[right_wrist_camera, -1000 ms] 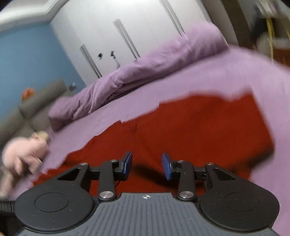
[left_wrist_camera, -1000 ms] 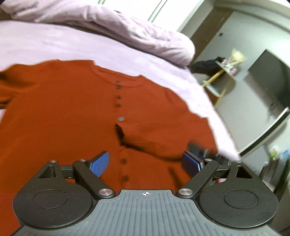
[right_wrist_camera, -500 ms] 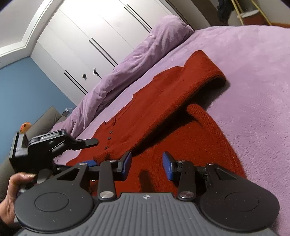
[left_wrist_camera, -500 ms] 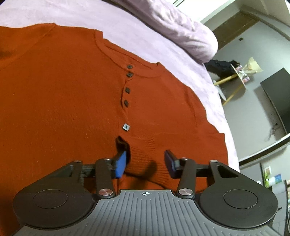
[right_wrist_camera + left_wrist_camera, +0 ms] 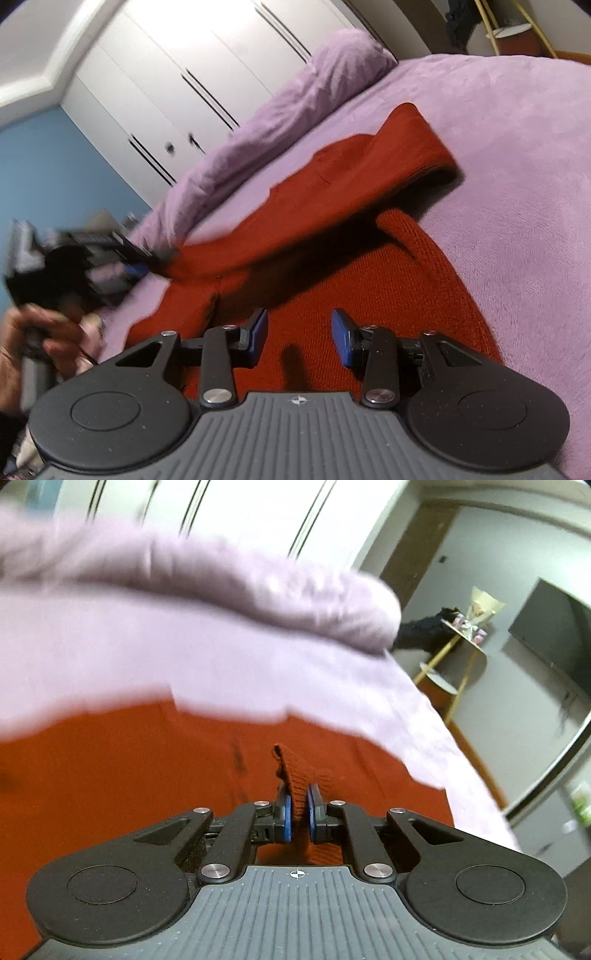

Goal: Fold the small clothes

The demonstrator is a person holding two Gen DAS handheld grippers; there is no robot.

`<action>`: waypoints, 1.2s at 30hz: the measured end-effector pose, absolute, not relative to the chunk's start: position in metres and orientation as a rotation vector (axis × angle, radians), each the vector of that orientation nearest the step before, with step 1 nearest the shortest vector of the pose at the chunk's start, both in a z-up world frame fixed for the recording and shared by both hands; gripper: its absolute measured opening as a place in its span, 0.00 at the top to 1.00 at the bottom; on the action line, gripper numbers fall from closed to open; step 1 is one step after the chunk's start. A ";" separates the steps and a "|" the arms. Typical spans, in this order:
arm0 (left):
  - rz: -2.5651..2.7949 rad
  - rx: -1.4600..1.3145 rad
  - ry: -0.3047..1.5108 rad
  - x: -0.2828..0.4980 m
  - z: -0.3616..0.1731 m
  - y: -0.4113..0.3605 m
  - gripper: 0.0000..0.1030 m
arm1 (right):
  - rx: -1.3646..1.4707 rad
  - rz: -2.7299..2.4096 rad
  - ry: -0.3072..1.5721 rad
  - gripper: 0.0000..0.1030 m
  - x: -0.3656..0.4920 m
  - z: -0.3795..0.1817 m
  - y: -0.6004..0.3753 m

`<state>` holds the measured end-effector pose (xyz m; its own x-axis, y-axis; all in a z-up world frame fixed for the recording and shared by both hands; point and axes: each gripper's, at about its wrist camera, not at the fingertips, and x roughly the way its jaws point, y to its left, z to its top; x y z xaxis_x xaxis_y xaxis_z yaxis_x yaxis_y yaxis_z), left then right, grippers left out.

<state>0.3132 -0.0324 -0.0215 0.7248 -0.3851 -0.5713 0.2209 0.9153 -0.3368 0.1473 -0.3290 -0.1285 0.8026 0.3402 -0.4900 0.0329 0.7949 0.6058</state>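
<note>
A rust-red knit cardigan lies spread on a purple bed. My left gripper is shut on the ribbed sleeve cuff, which sticks up between the blue pads over the cardigan body. In the right wrist view the left gripper holds the lifted sleeve, stretched across above the body to the left. My right gripper is open and empty, low over the cardigan's lower part.
A rolled purple duvet lies along the bed's far side in front of white wardrobe doors. A small wooden side table and a dark screen stand past the bed's right edge.
My left gripper closed on the sleeve cuff and lifted it, pulling the sleeve off the cardigan toward the left. My right gripper stayed open over the cardigan.
</note>
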 end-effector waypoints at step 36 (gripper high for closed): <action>-0.050 0.001 0.638 0.367 -0.078 0.035 0.91 | 0.139 -0.147 0.632 0.93 0.344 -0.105 -0.303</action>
